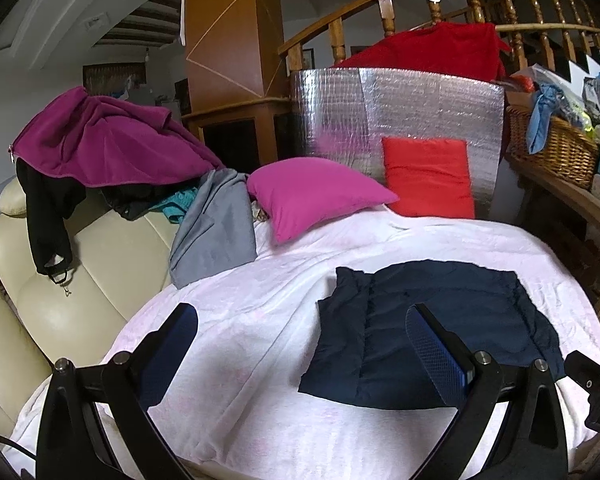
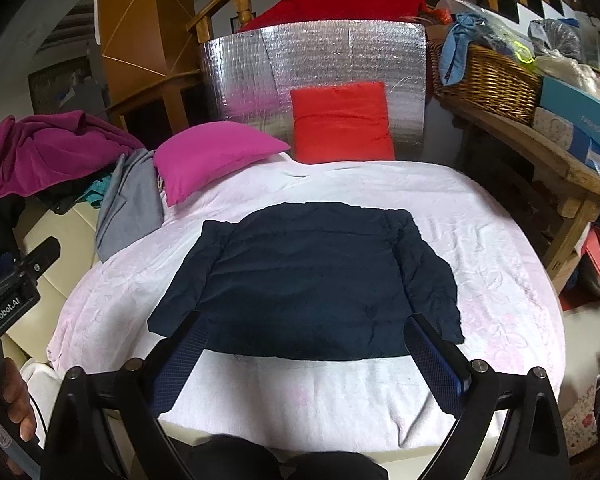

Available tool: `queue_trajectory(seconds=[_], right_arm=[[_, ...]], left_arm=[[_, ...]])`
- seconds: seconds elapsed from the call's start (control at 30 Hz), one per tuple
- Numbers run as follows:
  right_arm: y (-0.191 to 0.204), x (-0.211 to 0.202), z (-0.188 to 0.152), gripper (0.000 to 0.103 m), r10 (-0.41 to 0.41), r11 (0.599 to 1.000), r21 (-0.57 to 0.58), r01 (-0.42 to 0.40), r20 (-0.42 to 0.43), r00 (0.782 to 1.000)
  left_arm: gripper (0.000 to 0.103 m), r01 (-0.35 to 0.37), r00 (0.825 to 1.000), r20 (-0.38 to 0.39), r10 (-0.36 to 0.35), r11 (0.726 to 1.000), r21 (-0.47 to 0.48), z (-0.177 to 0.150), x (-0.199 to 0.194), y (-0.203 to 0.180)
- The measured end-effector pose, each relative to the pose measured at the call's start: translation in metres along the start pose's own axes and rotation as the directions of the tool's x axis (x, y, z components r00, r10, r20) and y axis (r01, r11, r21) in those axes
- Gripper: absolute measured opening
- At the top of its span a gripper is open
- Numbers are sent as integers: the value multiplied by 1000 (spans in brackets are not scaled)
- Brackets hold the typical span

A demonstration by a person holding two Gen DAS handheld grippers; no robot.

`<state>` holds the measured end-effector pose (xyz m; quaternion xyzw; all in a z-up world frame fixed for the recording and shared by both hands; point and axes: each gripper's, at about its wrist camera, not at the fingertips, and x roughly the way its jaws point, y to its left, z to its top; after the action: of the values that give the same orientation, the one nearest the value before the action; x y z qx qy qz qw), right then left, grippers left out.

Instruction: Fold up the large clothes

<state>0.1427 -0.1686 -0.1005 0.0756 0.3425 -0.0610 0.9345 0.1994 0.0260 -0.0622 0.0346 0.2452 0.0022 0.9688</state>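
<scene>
Both tools, left (image 1: 302, 334) and right (image 2: 308, 344), spread apart, gripping nothing, above navy jacket (image 2: 308, 276) lying flat on white blanket (image 2: 480, 232).

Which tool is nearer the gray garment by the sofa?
Left. The left tool hangs open over the blanket's sofa side, nearer the gray garment; the right tool hangs open over the navy garment, farther right.

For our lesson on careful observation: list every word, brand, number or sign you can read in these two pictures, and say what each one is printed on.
"GenRobot.AI": white lettering on the black body of the left gripper, seen at the left edge of the right wrist view.
Blue box on the wooden shelf: pale lettering on its side, too small and blurred to read.
Nothing else is readable in either view.
</scene>
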Motion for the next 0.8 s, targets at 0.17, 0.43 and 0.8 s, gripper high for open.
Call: queue_trajectory(seconds=[0.17, 0.43, 0.8], right_arm=[[-2, 27, -3, 100, 13, 1000, 19, -13, -45, 999], [-9, 46, -8, 100, 17, 999, 45, -14, -75, 997], [-12, 40, -9, 100, 14, 999, 52, -11, -67, 998]], left_arm=[[103, -23, 999, -36, 24, 1000, 13, -4, 18, -1], [103, -24, 998, -51, 25, 999, 35, -4, 27, -7], [103, -14, 999, -46, 15, 999, 31, -5, 22, -7]])
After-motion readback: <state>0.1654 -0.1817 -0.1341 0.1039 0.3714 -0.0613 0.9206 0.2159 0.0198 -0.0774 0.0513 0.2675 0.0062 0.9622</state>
